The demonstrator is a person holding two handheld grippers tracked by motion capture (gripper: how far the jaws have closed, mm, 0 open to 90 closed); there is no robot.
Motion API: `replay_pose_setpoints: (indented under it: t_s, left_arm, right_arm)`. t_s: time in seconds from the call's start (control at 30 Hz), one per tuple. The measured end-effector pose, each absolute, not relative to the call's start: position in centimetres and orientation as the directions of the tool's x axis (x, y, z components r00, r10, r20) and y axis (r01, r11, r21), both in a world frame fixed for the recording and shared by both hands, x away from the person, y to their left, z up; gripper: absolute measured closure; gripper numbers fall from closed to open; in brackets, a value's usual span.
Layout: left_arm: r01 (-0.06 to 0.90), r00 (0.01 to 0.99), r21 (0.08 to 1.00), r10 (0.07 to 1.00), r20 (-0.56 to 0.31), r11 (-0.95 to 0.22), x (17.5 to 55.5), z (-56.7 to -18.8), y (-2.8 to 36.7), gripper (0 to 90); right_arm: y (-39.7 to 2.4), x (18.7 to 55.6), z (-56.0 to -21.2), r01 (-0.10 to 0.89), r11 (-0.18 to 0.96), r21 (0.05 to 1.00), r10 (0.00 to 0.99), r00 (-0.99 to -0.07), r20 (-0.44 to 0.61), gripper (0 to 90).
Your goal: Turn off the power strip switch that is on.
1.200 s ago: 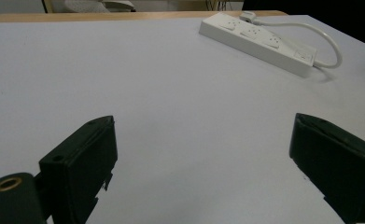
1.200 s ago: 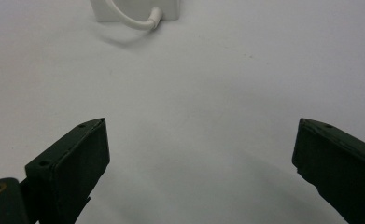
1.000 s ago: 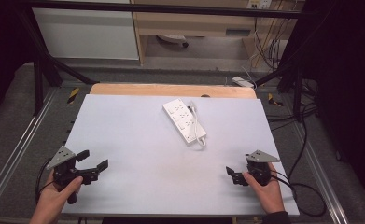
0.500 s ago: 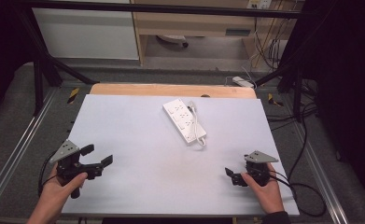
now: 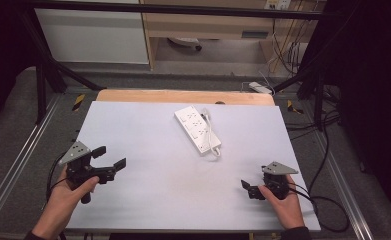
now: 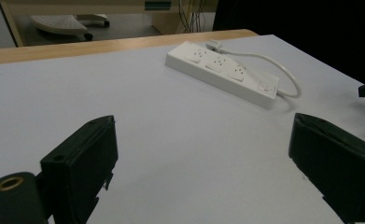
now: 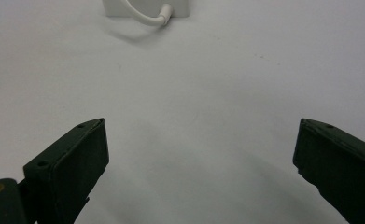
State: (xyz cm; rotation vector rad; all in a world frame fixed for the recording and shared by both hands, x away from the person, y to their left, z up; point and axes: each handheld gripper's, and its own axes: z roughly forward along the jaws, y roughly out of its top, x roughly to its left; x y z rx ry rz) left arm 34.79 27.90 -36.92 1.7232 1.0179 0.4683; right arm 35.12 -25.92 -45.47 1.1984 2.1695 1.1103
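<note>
A white power strip [image 5: 197,130] is lying at an angle on the far middle of the pale desk [image 5: 148,195], its short white cord [image 5: 214,139] looping along its right side. The left tongs [image 5: 111,159] are hovering at the near left, jaws spread wide and pinching nothing, aiming toward the strip. The right tongs [image 5: 247,189] are sitting low at the near right, likewise spread and empty. Both are well apart from the strip.

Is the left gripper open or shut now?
Open: the left gripper has its jaws standing far apart, with bare table between them.
</note>
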Motion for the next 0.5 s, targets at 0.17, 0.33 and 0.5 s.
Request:
replay_pose_setpoints:
  t_s: [0.17, 0.33, 0.5]
  left_arm:
    - [0.402, 0.574, 0.909, 0.804, -0.156, -0.111, 35.2, -36.6, 27.4, 8.1]
    - [0.394, 0.580, 0.913, 0.800, -0.154, -0.109, 35.6, -36.2, 27.0, 8.1]
    - [0.378, 0.601, 0.918, 0.786, -0.146, -0.118, 36.2, -35.6, 26.3, 8.0]
  right_arm:
    - [-25.9, 35.1, -45.4, 0.505, 0.302, 0.808, 0.842, -0.539, 0.021, 3.8]
    - [-25.9, 35.1, -45.4, 0.505, 0.304, 0.808, 0.840, -0.542, 0.023, 3.8]
    - [-25.9, 35.1, -45.4, 0.502, 0.304, 0.810, 0.840, -0.543, 0.020, 3.8]
